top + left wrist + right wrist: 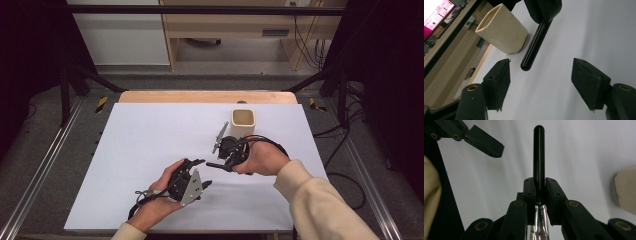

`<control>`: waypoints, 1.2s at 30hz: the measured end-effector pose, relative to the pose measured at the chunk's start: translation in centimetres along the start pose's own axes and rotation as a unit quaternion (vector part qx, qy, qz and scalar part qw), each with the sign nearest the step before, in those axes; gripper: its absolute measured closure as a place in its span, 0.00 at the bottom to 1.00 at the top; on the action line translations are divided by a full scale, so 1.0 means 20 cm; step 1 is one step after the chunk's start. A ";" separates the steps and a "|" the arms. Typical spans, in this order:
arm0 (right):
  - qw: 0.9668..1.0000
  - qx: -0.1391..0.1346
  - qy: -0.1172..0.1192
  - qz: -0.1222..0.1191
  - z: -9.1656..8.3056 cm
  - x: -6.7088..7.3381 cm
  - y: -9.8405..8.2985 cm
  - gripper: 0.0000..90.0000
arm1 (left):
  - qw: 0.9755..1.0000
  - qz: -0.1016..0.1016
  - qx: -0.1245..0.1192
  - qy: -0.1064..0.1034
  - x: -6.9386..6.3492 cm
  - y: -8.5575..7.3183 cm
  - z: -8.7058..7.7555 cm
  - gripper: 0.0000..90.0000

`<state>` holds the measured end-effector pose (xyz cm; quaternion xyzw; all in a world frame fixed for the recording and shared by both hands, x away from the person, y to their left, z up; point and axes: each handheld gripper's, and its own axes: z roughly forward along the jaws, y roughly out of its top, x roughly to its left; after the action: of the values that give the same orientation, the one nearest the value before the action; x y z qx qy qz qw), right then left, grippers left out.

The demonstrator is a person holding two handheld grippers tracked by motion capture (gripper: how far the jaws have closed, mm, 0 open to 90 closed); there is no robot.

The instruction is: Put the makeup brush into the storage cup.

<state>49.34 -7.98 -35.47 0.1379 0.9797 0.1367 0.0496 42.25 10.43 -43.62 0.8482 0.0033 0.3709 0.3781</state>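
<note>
Overhead, right gripper [226, 156] fingers pinch a black-handled utensil [539, 157] above the white table [140, 140], beside a cream cup [243, 123]. Left gripper [197, 175] fingers spread, empty, nearby. Risk: narrow grip w/ smooth handle could slip.

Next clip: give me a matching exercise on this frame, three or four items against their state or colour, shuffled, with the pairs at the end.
Things
1. left gripper
2. right gripper
3. ceramic cup
4. utensil handle

States
A. cream, standing upright on the white table
B. jaws wide apart, nothing between them
C. glossy black, rounded tip
D. jaws closed on the utensil

Pairs: 1-B, 2-D, 3-A, 4-C
</note>
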 end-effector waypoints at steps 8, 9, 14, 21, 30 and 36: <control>1.000 -0.004 0.004 0.003 0.00 0.01 0.01 0.88 | 0.999 0.030 0.010 0.009 0.00 0.02 0.01 0.46; 1.000 -0.003 0.005 0.002 0.00 0.01 0.01 0.88 | 1.000 0.025 0.003 0.009 -0.01 0.03 0.02 0.47; 1.000 -0.005 0.009 -0.002 0.01 0.02 0.01 0.88 | 0.999 0.034 -0.002 0.010 -0.02 0.05 0.04 0.54; 1.000 -0.005 0.015 0.001 0.01 0.03 0.01 0.88 | 0.998 0.068 0.016 0.008 -0.01 0.06 0.05 0.62; 1.000 -0.008 0.020 -0.008 0.02 0.04 0.01 0.88 | 0.999 0.052 0.001 0.001 -0.03 0.05 0.07 0.68; 1.000 -0.003 0.025 -0.010 0.03 0.05 0.02 0.88 | 0.998 0.054 0.007 -0.007 -0.04 0.04 0.07 0.77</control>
<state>48.61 -7.28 -36.00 0.1242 0.9815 0.1431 0.0266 42.42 8.66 -44.17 0.8521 -0.0428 0.3854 0.3516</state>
